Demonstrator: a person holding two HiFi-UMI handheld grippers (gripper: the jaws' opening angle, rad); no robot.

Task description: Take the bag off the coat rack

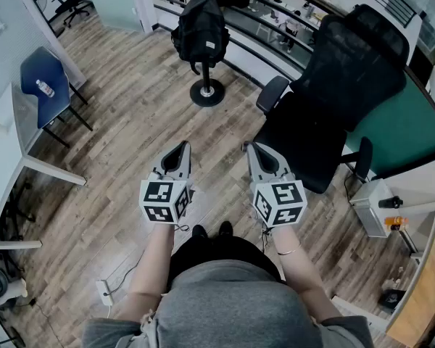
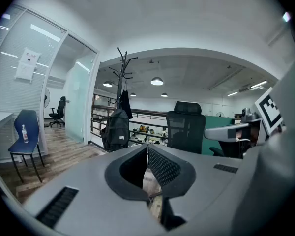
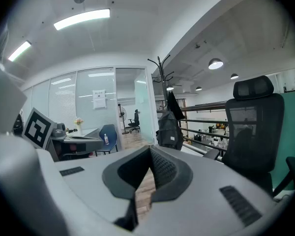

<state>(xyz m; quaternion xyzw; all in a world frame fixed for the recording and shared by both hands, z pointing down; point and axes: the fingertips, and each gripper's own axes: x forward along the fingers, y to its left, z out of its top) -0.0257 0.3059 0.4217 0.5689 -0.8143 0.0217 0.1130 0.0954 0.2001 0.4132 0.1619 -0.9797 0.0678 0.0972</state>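
A black backpack hangs on a black coat rack that stands on a round base across the wooden floor, well ahead of both grippers. From the left gripper view the backpack hangs below the rack's hooks; from the right gripper view the backpack shows beside a dark garment. My left gripper and right gripper are held side by side at waist height, both shut with nothing between the jaws. The left gripper and the right gripper point towards the rack.
A large black office chair stands right of the rack, close to my right gripper. A blue chair with a bottle sits by a white desk at the left. A railing runs behind the rack.
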